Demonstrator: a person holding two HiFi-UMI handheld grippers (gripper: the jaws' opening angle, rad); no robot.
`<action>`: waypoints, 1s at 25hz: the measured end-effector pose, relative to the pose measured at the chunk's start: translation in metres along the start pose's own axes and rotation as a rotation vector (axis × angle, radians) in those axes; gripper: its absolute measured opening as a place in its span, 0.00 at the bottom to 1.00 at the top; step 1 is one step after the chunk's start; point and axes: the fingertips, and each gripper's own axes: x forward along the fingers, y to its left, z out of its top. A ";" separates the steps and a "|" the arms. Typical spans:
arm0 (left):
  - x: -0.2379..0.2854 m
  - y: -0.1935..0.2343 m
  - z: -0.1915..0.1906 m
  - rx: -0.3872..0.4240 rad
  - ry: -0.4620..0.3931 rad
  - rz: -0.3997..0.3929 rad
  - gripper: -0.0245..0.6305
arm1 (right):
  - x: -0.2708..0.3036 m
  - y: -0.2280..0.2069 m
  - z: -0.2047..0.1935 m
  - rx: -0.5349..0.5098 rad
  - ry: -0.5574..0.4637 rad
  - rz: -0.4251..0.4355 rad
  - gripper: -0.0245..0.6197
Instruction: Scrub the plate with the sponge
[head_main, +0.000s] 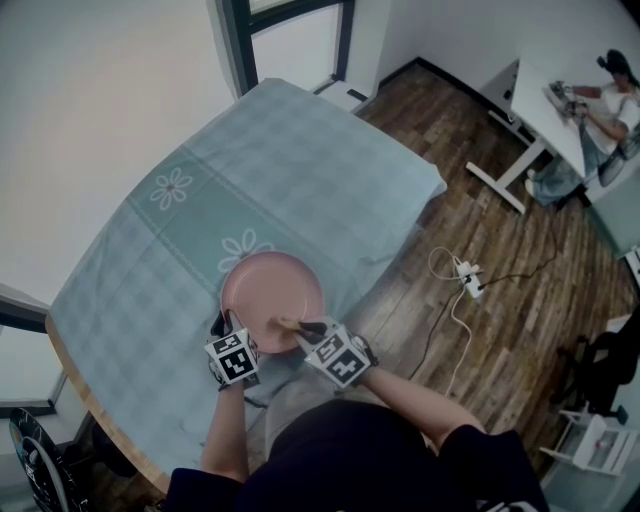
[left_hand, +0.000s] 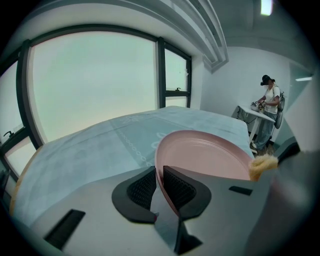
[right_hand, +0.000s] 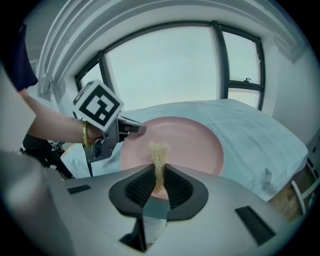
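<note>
A pink plate (head_main: 272, 285) on a blue-green cloth (head_main: 190, 230) with white flowers. At the plate's near left edge, the left gripper (head_main: 224, 326), with its 2 jaws a little apart and the plate's rim down between them. 1 pad right against the rim, a thin gap at the other pad, so no squeeze on the plate. At the plate's near right edge, the right gripper (head_main: 304, 327), with its 2 jaws closed tight on a yellow sponge (right_hand: 158, 155). Squashed thin between the pads, with a fluffy top poking out over the plate's near part. Hard to tell whether touching the plate or just above it. Past the plate's far side, more cloth and then big windows (right_hand: 165, 70). Off to the right of the plate, a wood floor (head_main: 500, 300) with a white power strip (head_main: 468, 275) and cord, and farther off a person (head_main: 600, 110) at a white desk (head_main: 545, 110).
</note>
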 end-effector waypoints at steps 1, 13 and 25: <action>0.001 0.001 -0.003 0.010 0.009 0.003 0.11 | -0.004 -0.001 0.002 0.022 -0.020 -0.003 0.12; 0.018 0.005 -0.026 0.076 0.095 0.046 0.15 | -0.042 0.008 0.012 0.101 -0.120 -0.023 0.12; -0.007 0.010 -0.032 0.026 0.057 0.060 0.35 | -0.077 0.026 0.004 0.142 -0.175 -0.044 0.12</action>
